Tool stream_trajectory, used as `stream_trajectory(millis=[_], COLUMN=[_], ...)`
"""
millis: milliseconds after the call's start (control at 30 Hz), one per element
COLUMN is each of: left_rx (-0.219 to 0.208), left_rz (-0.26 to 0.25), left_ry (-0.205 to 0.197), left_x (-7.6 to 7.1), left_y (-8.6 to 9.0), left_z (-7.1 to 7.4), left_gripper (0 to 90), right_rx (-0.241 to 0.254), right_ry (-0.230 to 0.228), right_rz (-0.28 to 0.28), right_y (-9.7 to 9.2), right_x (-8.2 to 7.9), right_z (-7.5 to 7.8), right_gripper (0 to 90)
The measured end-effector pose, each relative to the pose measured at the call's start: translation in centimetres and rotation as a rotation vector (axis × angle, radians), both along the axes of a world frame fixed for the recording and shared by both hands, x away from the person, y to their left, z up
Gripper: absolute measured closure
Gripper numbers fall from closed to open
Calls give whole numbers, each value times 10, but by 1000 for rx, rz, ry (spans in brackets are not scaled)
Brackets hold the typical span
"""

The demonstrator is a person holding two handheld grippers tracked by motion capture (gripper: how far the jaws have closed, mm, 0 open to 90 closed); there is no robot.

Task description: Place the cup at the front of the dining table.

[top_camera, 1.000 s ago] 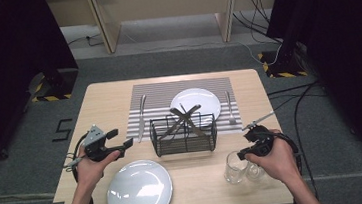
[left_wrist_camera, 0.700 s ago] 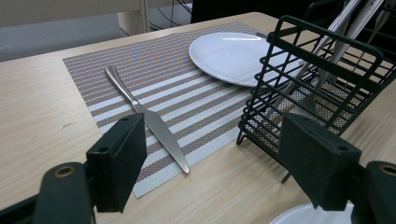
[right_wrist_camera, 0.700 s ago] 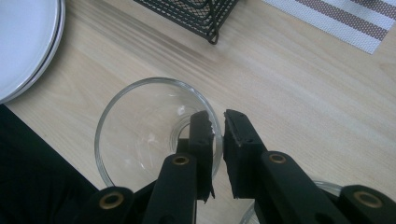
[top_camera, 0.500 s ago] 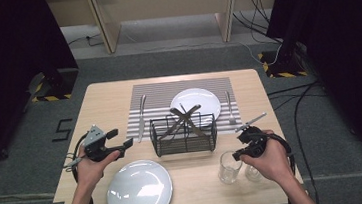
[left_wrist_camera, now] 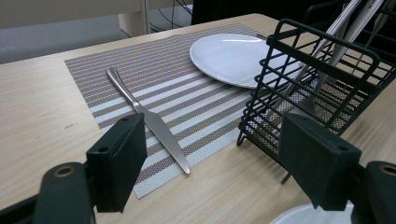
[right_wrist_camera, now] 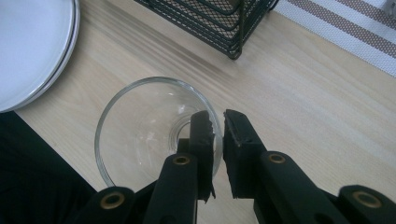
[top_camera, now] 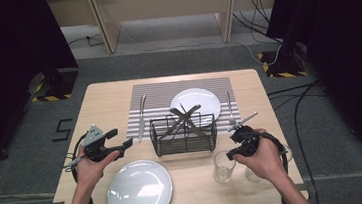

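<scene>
clear glass (top_camera: pixel 223 166) stands upright at the lower right of the high view, on the bare wooden surface (top_camera: pixel 196 176), just below the right corner of the black wire basket (top_camera: pixel 184 133). the right claw (top_camera: pixel 235 153) sits right on its rim from the right side. in the right gripper view the glass (right_wrist_camera: pixel 140 126) fills the middle left of the frame, its mouth facing the camera, and the right claw (right_wrist_camera: pixel 218 135) straddles the near wall: one jaw is inside the mouth, the other outside, the two pressed nearly together with the thin wall between them. i judge this a pinch on the rim, already made.

so the glass lies left of and under the hand, its long axis vertical, while the claw comes down onto the rim from above at a slant. any lift has to go straight up along that axis, or the rim may slip out of so narrow a hold. a second glass (top_camera: pixel 250 173) stands just right of the first, partly under the hand, so there is little room that way.

the left claw (top_camera: pixel 125 143) hangs spread and empty at the middle left, well apart from the glass; its own view shows the knife (left_wrist_camera: pixel 149 122) on the striped mat (left_wrist_camera: pixel 187 93) and the basket (left_wrist_camera: pixel 322 79) between its wide jaws. the right hand is plainly the nearer one.
</scene>
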State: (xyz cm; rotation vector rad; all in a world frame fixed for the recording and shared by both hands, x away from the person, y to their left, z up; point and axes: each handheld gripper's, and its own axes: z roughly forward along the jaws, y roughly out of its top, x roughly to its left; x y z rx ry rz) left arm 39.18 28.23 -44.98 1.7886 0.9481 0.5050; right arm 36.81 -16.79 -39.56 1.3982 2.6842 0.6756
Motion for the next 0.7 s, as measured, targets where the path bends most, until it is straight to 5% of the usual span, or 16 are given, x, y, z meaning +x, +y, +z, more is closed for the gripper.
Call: stream_trajectory(millis=[700], left_rx=[1], left_rz=[1], left_ry=[0], left_x=[0], left_y=[0], left_z=[0], left_gripper=[235], right_rx=[-7], right_ry=[-11], right_rz=[30], right_y=[20], right_x=[6], right_z=[0], right_gripper=[823])
